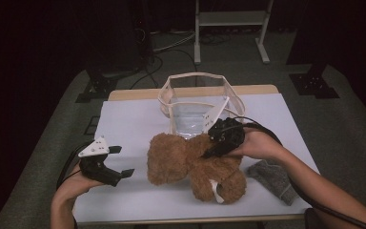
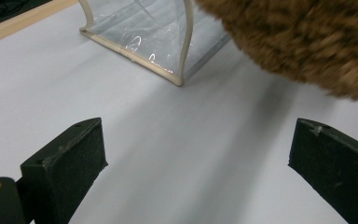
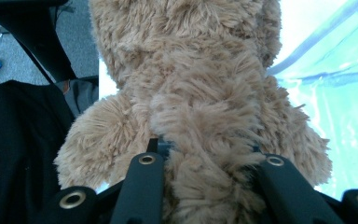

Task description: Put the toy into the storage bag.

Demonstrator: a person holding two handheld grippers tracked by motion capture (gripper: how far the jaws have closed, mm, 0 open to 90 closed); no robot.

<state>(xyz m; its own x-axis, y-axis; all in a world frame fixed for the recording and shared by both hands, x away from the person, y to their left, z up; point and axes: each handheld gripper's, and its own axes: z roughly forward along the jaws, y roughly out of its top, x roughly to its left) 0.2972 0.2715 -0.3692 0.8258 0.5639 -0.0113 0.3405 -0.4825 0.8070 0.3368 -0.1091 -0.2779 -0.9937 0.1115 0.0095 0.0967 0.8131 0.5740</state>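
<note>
Right gripper (image 1: 208, 153) pinches the bear (image 1: 190, 164) at mid-body; in the right gripper view plush bulges between the two black jaws, pads sunk into the fur (image 3: 200, 186). Bear is at table centre, just at 6 o'clock of the clear bag (image 1: 195, 102), whether it touches the bag's near wall cannot be told. Bear's long axis runs roughly 9 to 4 o'clock across the table (image 1: 124, 129), one rounded end at 9, the other at 4 to 5 with a white tag.

Left gripper (image 1: 119, 162) sits at 9 o'clock of the bear, apart from it, jaws spread wide and empty; its view has bare table between the pads.

Judgement: bag mouth lies at 12 o'clock from the held bear, so the coming move is a lift toward 12. Right hand carries; left is free to steady the bag.

Grey cloth (image 1: 274, 179) lies at 3 to 4 o'clock, apart from the bear.
</note>
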